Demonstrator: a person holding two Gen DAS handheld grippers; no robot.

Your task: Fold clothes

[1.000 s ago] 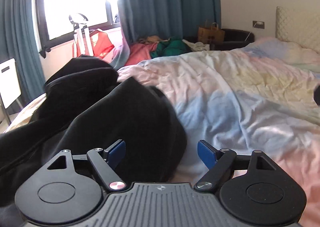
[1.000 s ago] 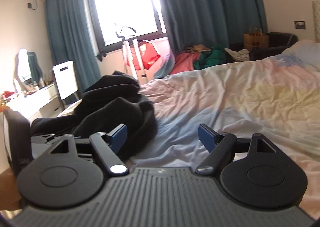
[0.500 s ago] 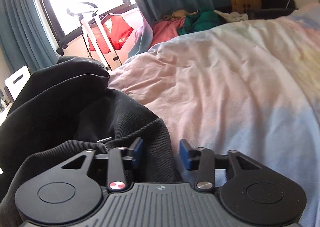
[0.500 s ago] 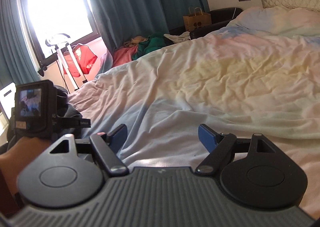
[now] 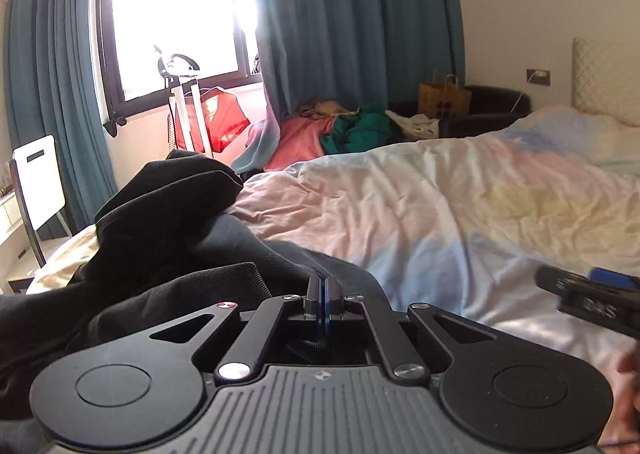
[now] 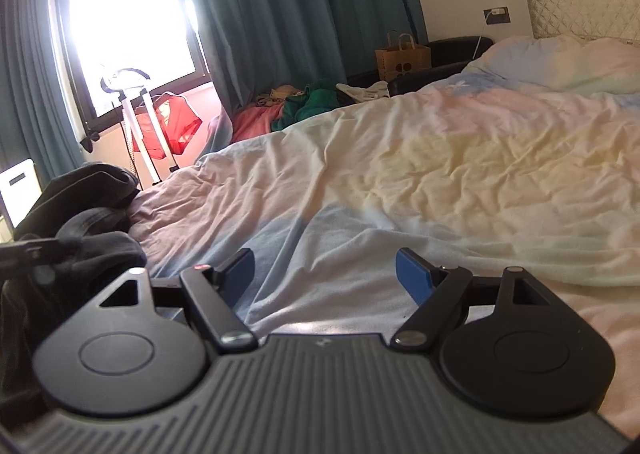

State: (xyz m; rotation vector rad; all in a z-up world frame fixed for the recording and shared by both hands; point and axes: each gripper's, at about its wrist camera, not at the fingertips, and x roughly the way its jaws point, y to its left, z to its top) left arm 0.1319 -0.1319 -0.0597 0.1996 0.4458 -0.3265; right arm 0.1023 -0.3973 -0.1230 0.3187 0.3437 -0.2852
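Our left gripper [image 5: 322,294] has its jaws pinched together, seemingly on the limp, heavy black garment [image 5: 168,222] at lower left; the right gripper [image 6: 325,274] gapes empty and should take a free edge.

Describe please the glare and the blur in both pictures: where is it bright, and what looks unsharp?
Left wrist view: the window is blown out white; the right gripper at the edge is smeared. Right wrist view: the window glares equally; the left gripper over the black garment is blurred; the bedsheet stays sharp.

Pastel bedsheet [image 6: 420,174], rumpled; teal curtains [image 5: 352,22] beside bright window [image 5: 176,6]; brown paper bag [image 5: 444,98] on dark armchair [image 5: 492,116].
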